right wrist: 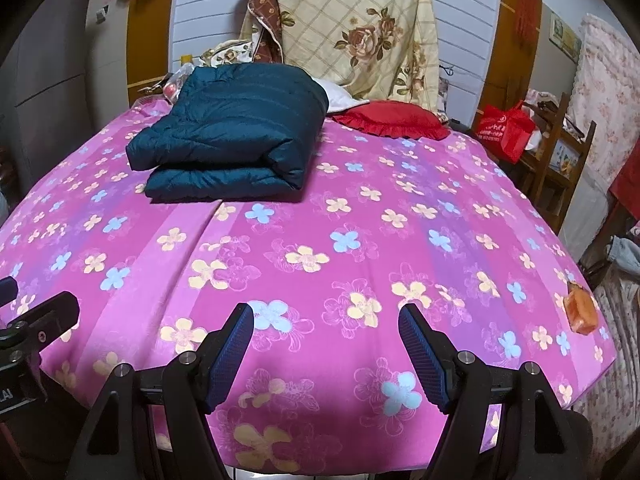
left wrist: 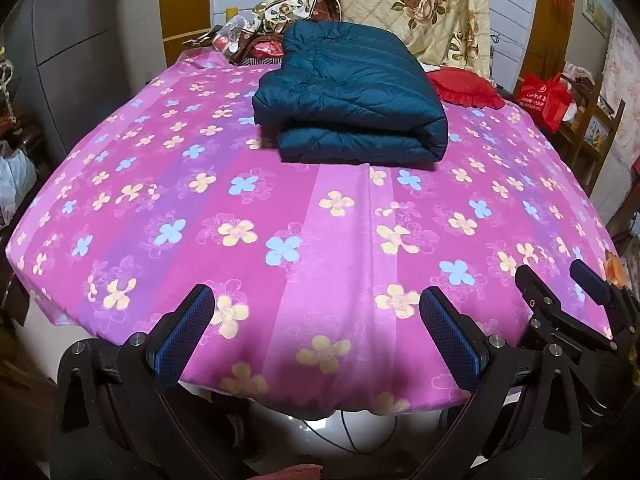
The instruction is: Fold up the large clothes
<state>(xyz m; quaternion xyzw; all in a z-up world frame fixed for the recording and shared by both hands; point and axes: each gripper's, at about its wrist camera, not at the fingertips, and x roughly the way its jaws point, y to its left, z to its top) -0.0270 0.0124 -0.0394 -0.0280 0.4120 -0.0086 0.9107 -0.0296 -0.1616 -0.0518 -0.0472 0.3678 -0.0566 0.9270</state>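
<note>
A dark teal quilted jacket lies folded in a thick stack toward the far side of the table, on a pink flowered cloth. My left gripper hovers over the near edge of the table, well short of the jacket, its blue pads wide apart with nothing between them. My right gripper stands beside it over the near edge, also open and empty. In the left wrist view the right gripper shows at the lower right.
A red frilled cushion lies behind the jacket to the right. A flowered cream quilt hangs at the back. Clutter sits at the back left. An orange packet lies at the right edge. A red bag rests on a wooden chair.
</note>
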